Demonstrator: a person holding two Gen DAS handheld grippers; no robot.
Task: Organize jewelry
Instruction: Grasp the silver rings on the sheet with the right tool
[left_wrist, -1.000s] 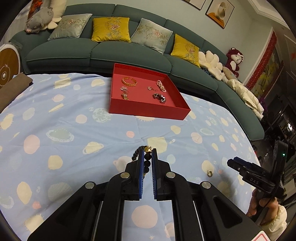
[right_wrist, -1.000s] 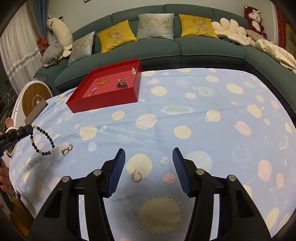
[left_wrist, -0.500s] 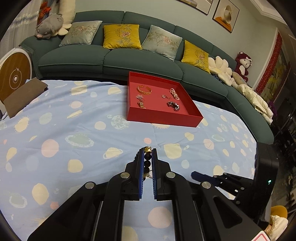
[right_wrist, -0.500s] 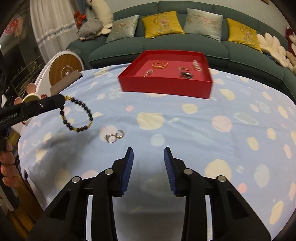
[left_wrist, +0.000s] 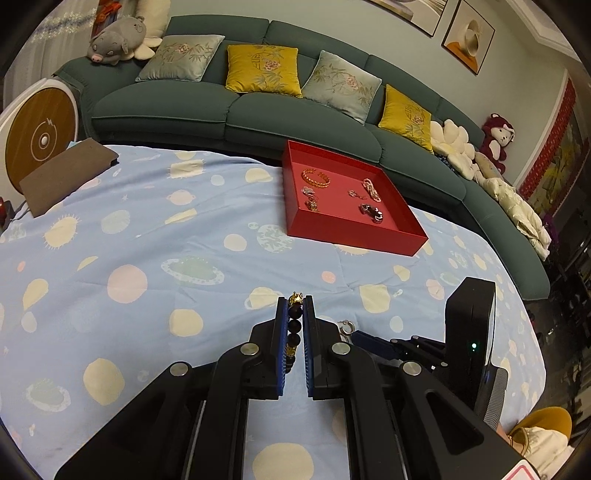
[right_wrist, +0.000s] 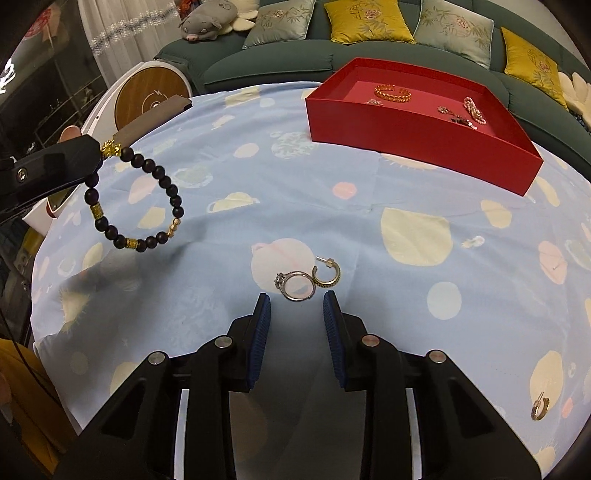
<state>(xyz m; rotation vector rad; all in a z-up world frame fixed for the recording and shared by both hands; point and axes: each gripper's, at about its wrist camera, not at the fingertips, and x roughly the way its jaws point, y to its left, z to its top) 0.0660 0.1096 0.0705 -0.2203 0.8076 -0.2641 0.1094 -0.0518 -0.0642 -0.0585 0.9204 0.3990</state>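
Covering the table, a pale blue cloth (right_wrist: 280, 173) printed with planets and suns is filling both views, with a green sofa (left_wrist: 236, 110) and its yellow cushions curving behind. The left gripper (left_wrist: 294, 302) is pinching a black bead bracelet (right_wrist: 136, 199), which is hanging clear of the cloth. The right gripper (right_wrist: 296, 306) is hovering with fingers apart, a silver ring (right_wrist: 296, 286) and a gold hoop earring (right_wrist: 327, 275) touching each other just beyond its tips. At one o'clock, a red tray (right_wrist: 417, 136) is holding more jewelry.
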